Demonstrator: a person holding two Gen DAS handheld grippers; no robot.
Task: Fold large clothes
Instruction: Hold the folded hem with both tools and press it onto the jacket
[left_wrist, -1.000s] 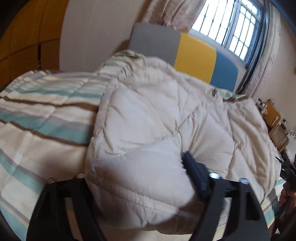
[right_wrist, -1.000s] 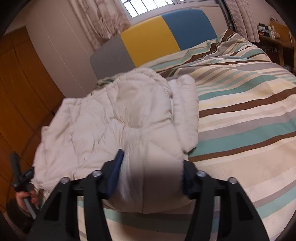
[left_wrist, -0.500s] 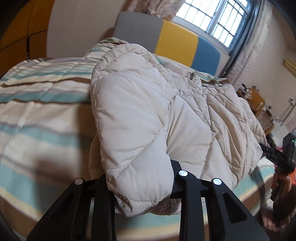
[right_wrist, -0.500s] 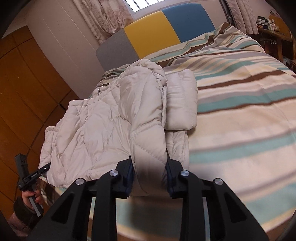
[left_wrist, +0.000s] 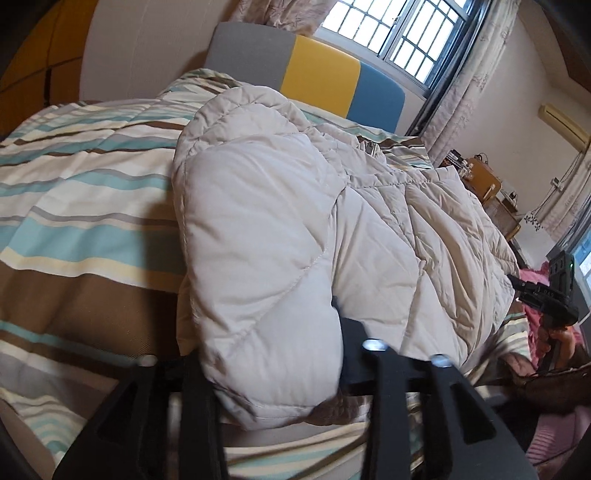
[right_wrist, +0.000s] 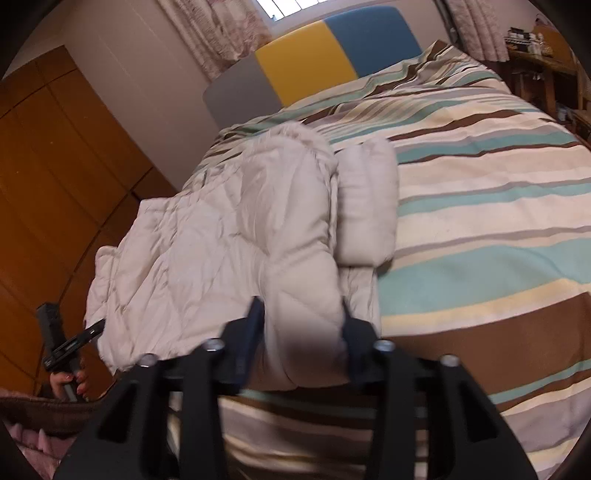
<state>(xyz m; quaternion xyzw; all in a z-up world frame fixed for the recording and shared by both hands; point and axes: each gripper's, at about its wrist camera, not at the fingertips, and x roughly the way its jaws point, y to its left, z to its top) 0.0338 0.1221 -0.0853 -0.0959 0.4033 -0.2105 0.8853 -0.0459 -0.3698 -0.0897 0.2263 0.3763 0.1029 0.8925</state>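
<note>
A cream quilted puffer jacket (left_wrist: 295, 206) lies on the striped bed cover (left_wrist: 74, 206). My left gripper (left_wrist: 275, 365) is shut on a thick padded fold at the jacket's near edge, and the fold bulges out between the fingers. In the right wrist view, the jacket (right_wrist: 207, 251) spreads to the left, with a folded sleeve (right_wrist: 367, 210) lying beside it on the right. My right gripper (right_wrist: 301, 325) is shut on a rolled padded edge of the jacket, just above the bed cover (right_wrist: 480, 206).
A grey, yellow and blue headboard (left_wrist: 321, 62) stands at the far end under a barred window (left_wrist: 399, 33). A wooden wardrobe (right_wrist: 55, 166) runs along one side and a cluttered desk (left_wrist: 484, 181) along the other. The person's hands (right_wrist: 70, 384) show at the bed's edge.
Both grippers closed from open onto folds of the jacket. The raised folds have since come down toward the bed, and both cameras have pulled back slightly.
</note>
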